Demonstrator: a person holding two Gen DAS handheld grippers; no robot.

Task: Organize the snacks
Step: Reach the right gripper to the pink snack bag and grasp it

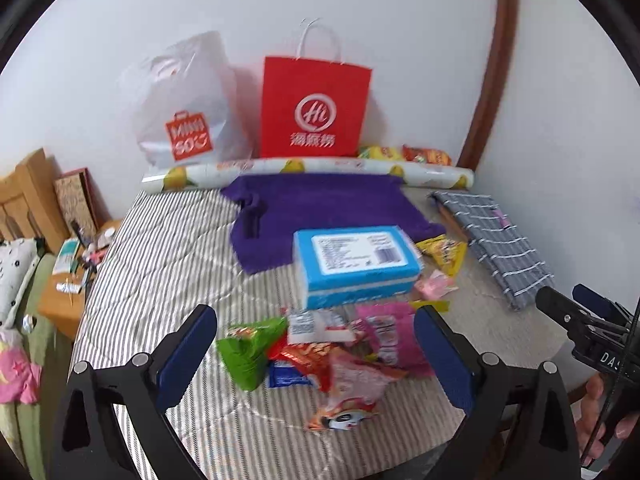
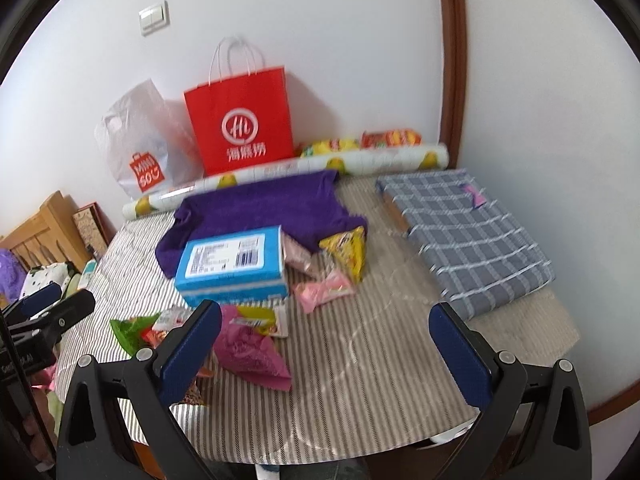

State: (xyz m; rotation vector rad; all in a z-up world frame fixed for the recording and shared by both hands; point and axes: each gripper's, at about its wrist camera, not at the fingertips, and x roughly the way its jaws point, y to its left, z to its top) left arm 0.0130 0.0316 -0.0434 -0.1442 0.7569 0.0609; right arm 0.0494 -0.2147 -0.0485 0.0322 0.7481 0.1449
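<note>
A pile of snack packets lies on the striped table: a green packet [image 1: 248, 356], a pink packet [image 1: 390, 336] [image 2: 250, 350], red ones [image 1: 316, 356], and a yellow packet [image 1: 444, 254] [image 2: 348, 252]. A blue box [image 1: 356, 264] [image 2: 234, 264] lies behind them. My left gripper [image 1: 316, 344] is open and empty, just above the near pile. My right gripper [image 2: 326, 340] is open and empty, over bare cloth to the right of the pile. Each gripper shows at the edge of the other's view, the right one in the left wrist view [image 1: 576, 312] and the left one in the right wrist view [image 2: 52, 312].
A red paper bag [image 1: 314, 108] [image 2: 242, 124] and a white plastic bag [image 1: 186, 108] [image 2: 138, 140] stand against the back wall behind a paper roll [image 1: 308, 170]. A purple towel [image 1: 320, 208] and a folded grey checked cloth [image 2: 464, 236] lie on the table. A cluttered bedside stand [image 1: 68, 280] is left.
</note>
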